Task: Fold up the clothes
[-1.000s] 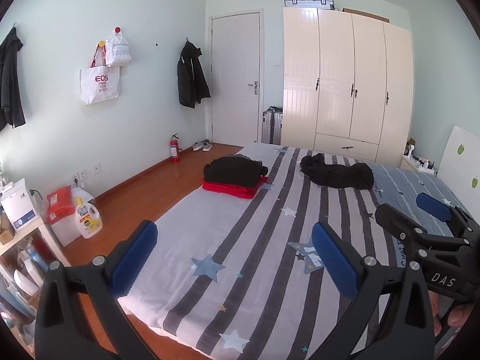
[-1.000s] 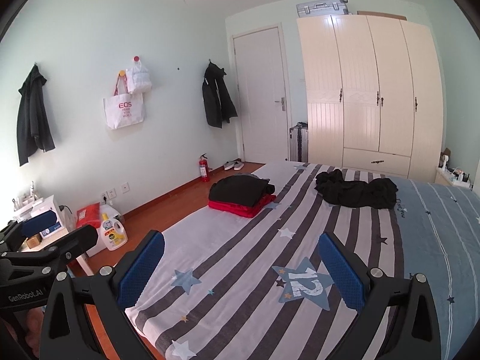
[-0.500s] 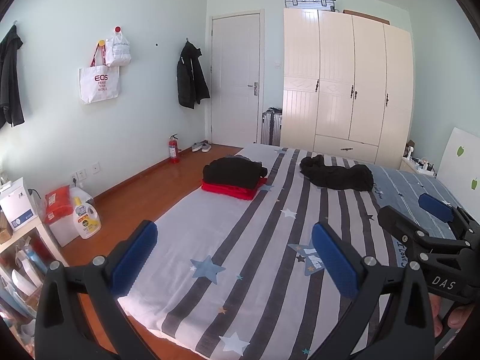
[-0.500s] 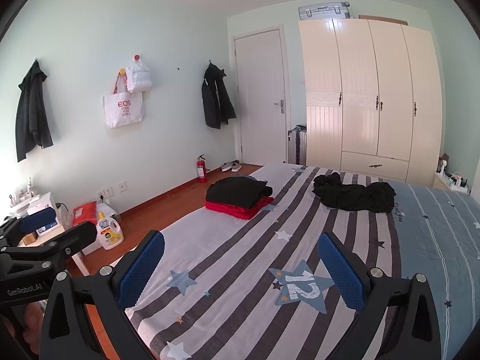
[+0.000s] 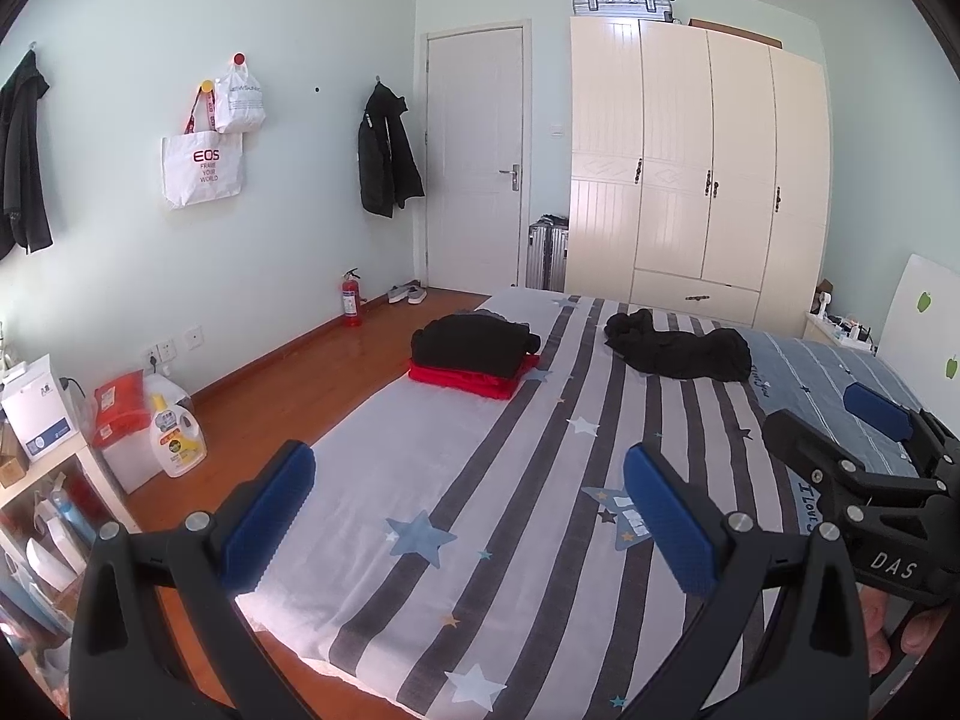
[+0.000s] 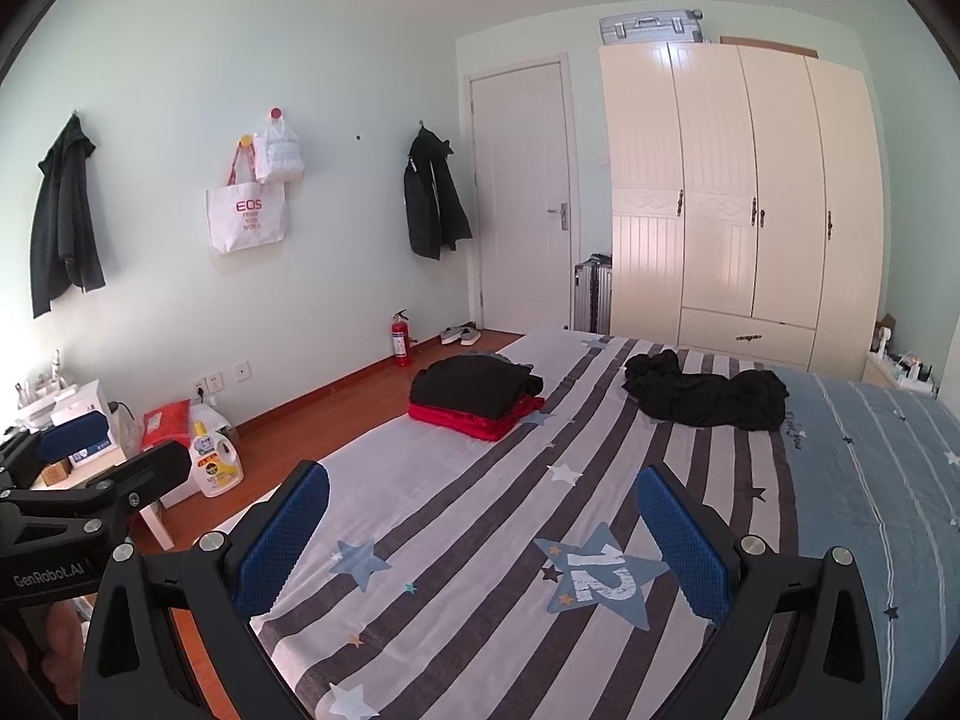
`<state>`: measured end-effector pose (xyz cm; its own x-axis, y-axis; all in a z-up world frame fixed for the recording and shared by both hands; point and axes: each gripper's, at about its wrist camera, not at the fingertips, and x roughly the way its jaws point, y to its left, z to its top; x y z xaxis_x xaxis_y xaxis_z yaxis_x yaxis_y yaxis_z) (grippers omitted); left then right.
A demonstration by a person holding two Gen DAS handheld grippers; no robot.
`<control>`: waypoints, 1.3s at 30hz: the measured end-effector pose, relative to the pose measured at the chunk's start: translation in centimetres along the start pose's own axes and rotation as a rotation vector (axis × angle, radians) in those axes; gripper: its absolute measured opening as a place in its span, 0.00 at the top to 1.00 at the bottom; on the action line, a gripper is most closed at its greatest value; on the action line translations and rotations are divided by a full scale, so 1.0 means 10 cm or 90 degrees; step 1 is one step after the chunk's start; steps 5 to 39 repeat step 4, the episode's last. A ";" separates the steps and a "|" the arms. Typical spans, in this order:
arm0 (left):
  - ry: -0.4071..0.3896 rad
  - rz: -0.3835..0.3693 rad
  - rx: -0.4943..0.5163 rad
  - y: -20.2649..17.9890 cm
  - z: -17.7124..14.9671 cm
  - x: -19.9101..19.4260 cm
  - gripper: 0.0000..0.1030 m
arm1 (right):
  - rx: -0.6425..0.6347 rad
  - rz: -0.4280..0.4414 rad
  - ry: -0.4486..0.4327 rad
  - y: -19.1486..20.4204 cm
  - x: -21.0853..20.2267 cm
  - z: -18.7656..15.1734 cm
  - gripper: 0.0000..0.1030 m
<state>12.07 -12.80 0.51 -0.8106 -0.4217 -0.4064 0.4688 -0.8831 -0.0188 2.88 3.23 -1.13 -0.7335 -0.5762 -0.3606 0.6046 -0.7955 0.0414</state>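
A crumpled black garment lies on the far part of the striped bed. To its left rests a folded stack, a black piece on top of a red one. My left gripper hovers open over the near part of the bed, nothing between its blue pads. My right gripper is open too, equally far from the clothes. Each view catches the other gripper at its edge, the right gripper and the left gripper.
A cream wardrobe and a white door stand behind the bed. Wooden floor runs along the left, with a detergent bottle, a fire extinguisher and a white shelf. Coats and bags hang on the wall.
Both views have drifted slightly; the clothes sit a touch higher and farther in frame. Both grippers stay open, and nothing on the bed has moved.
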 end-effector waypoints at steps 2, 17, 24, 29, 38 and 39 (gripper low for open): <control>-0.001 0.000 0.002 -0.01 0.00 0.00 0.01 | 0.000 0.001 0.001 0.00 0.01 0.00 0.02; -0.003 0.001 0.004 -0.02 0.00 -0.01 0.01 | -0.002 -0.001 0.001 0.01 0.01 0.01 0.02; -0.003 0.001 0.004 -0.02 0.00 -0.01 0.01 | -0.002 -0.001 0.001 0.01 0.01 0.01 0.02; -0.003 0.001 0.004 -0.02 0.00 -0.01 0.01 | -0.002 -0.001 0.001 0.01 0.01 0.01 0.02; -0.003 0.001 0.004 -0.02 0.00 -0.01 0.01 | -0.002 -0.001 0.001 0.01 0.01 0.01 0.02; -0.003 0.001 0.004 -0.02 0.00 -0.01 0.01 | -0.002 -0.001 0.001 0.01 0.01 0.01 0.02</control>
